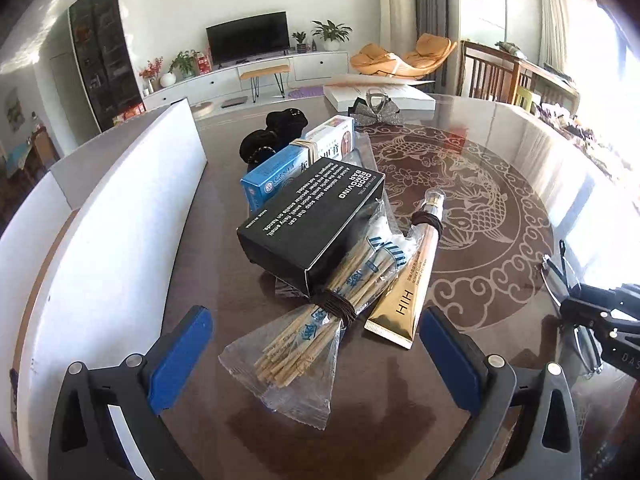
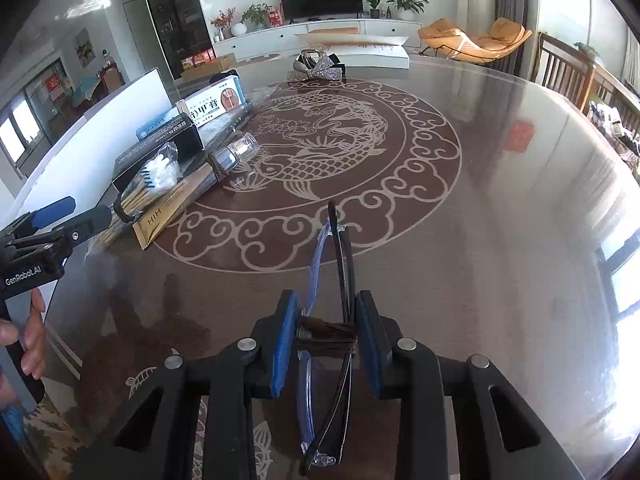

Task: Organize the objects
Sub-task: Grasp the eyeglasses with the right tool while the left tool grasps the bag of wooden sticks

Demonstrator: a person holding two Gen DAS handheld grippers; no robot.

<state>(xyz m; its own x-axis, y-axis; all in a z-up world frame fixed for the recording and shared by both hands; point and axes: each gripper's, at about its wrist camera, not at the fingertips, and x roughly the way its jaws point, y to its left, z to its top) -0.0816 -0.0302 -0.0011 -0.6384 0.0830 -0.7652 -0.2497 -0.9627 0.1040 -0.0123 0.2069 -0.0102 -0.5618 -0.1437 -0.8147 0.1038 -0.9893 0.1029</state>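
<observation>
My left gripper is open, its blue pads on either side of a plastic bag of cotton swabs bound with a brown band. Beside the bag lie a gold tube, a black box and a blue-and-white medicine box. My right gripper is shut on folded glasses wrapped with a brown band, held above the table. The same pile shows at the left of the right wrist view, with the swab bag and gold tube next to my left gripper.
The round glass table has a carp pattern. A white board stands along its left rim. A black hair clip lies behind the boxes. A silver glitter bow and a flat white box sit at the far edge.
</observation>
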